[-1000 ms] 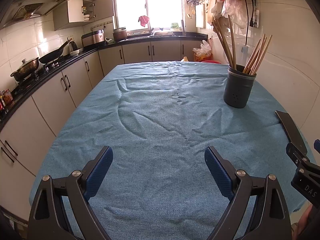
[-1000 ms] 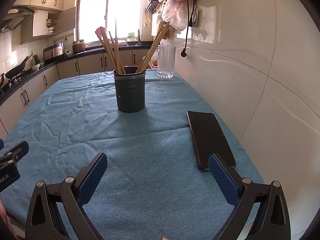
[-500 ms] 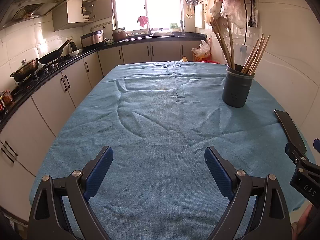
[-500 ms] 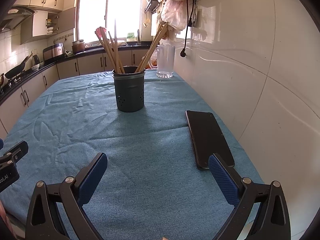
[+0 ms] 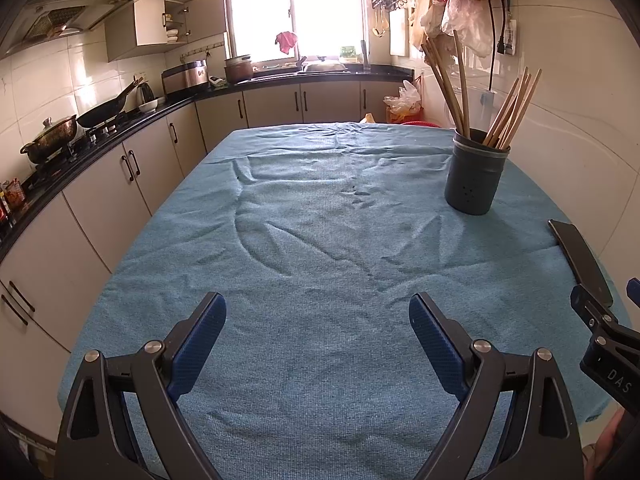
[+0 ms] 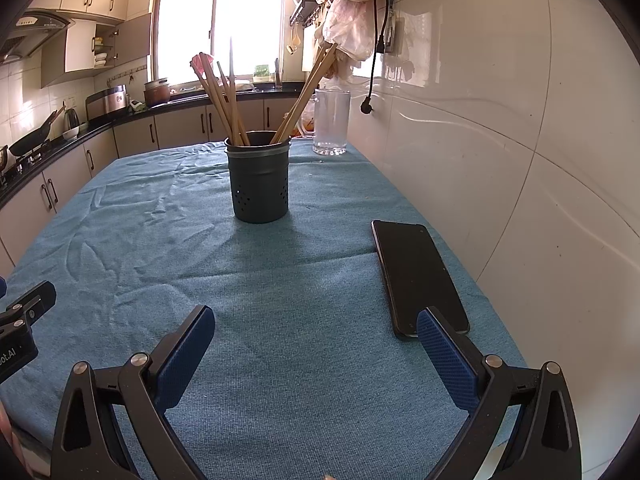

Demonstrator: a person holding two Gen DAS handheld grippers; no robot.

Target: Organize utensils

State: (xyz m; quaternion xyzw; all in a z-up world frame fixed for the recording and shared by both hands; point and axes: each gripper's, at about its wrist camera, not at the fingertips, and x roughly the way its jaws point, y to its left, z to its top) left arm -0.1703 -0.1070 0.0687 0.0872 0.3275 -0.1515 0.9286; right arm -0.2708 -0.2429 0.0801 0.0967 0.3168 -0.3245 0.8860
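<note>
A dark grey utensil holder (image 5: 476,176) stands upright on the blue tablecloth (image 5: 320,240), at the right in the left wrist view and at centre in the right wrist view (image 6: 260,184). Several wooden chopsticks (image 6: 224,100) stand in it, leaning to both sides (image 5: 508,108). My left gripper (image 5: 318,328) is open and empty, low over the near cloth. My right gripper (image 6: 316,340) is open and empty, well short of the holder; part of it shows at the right edge of the left wrist view (image 5: 600,328).
A black phone (image 6: 416,272) lies flat on the cloth by the right gripper's right finger, near the tiled wall (image 6: 500,120). A clear glass jug (image 6: 331,122) stands behind the holder. Kitchen counters with a wok (image 5: 104,110) and pot run along the left.
Both grippers have drawn back slightly from the holder, which looks a little smaller and farther. Both jaws stay open and empty.
</note>
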